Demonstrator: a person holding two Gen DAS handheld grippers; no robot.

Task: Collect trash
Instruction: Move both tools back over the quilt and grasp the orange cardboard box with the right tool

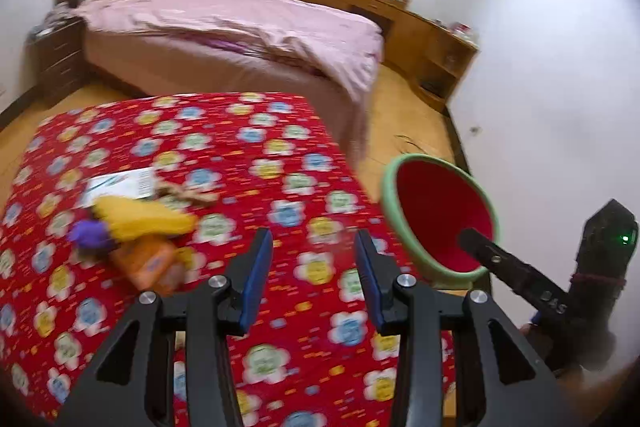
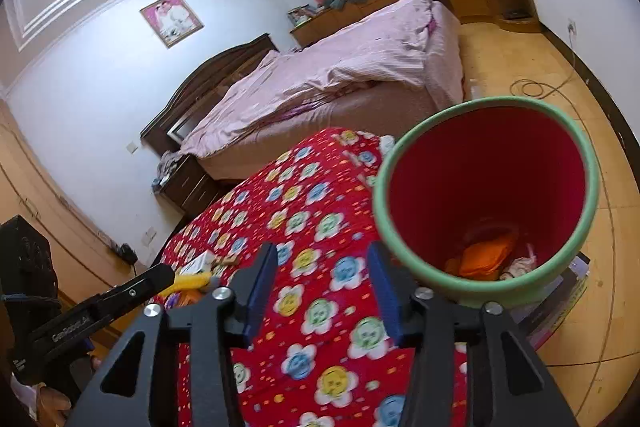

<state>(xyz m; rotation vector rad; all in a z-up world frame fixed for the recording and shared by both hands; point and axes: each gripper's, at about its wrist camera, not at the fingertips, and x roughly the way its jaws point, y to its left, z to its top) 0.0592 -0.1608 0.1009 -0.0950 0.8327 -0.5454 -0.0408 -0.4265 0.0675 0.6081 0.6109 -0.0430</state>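
Observation:
A red bin with a green rim point(image 1: 440, 219) stands just off the right edge of a table covered by a red flowered cloth point(image 1: 240, 155). In the right wrist view the bin point(image 2: 488, 187) holds orange and pale scraps point(image 2: 486, 257). On the cloth's left lie a yellow wrapper point(image 1: 140, 219), an orange packet point(image 1: 154, 265), a purple piece point(image 1: 90, 233), a white leaflet point(image 1: 120, 183) and a brown scrap point(image 1: 188, 195). My left gripper point(image 1: 314, 251) is open and empty above the cloth, right of the pile. My right gripper point(image 2: 322, 275) is open and empty, just left of the bin.
A bed with pink bedding point(image 1: 240, 23) stands behind the table, with a dark nightstand point(image 1: 60, 59) to its left. Wooden desk and shelves point(image 1: 440, 43) line the far wall. A cable point(image 2: 532, 89) lies on the wooden floor. Something flat lies under the bin point(image 2: 560, 291).

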